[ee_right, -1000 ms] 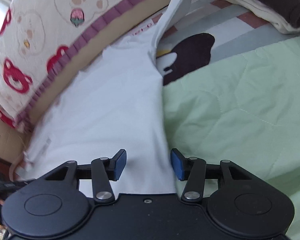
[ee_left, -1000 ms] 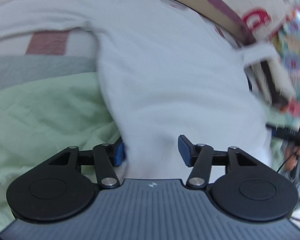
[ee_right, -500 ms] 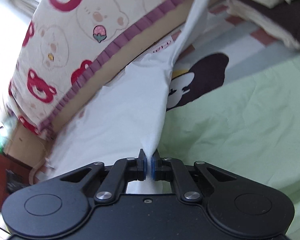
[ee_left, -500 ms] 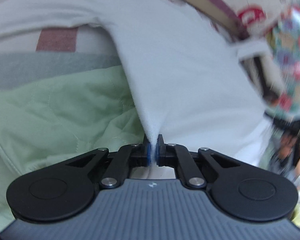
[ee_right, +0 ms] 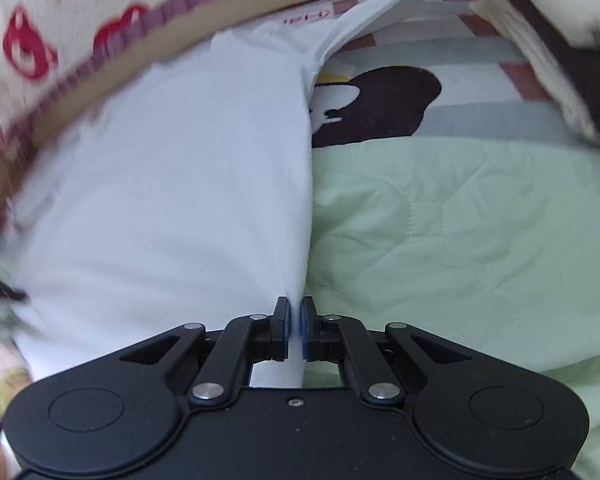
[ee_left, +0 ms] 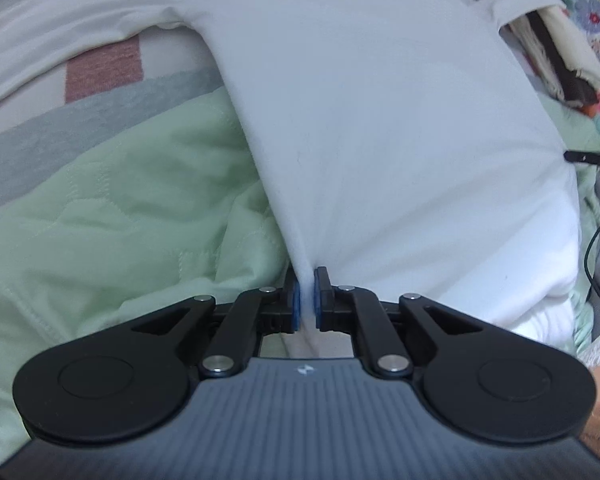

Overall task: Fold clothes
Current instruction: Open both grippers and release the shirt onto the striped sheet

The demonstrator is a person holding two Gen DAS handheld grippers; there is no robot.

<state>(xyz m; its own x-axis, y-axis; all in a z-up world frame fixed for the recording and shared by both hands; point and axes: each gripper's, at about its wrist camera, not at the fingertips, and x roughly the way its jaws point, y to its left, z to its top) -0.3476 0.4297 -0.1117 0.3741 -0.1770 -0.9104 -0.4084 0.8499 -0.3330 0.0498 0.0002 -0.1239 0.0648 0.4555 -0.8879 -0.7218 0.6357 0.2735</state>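
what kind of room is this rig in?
Probably a bedroom, working on a bed: a green quilted blanket under the white shirt, a bear-print cushion behind it, and folded linens stacked alongside.

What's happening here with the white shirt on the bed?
A person is folding laundry with a handheld gripper in each hand. The left gripper and the right gripper are each pinched shut on a bottom corner of a white shirt, which is stretched out over a green quilt. Its sleeves lie spread out, so no fold has been made yet.
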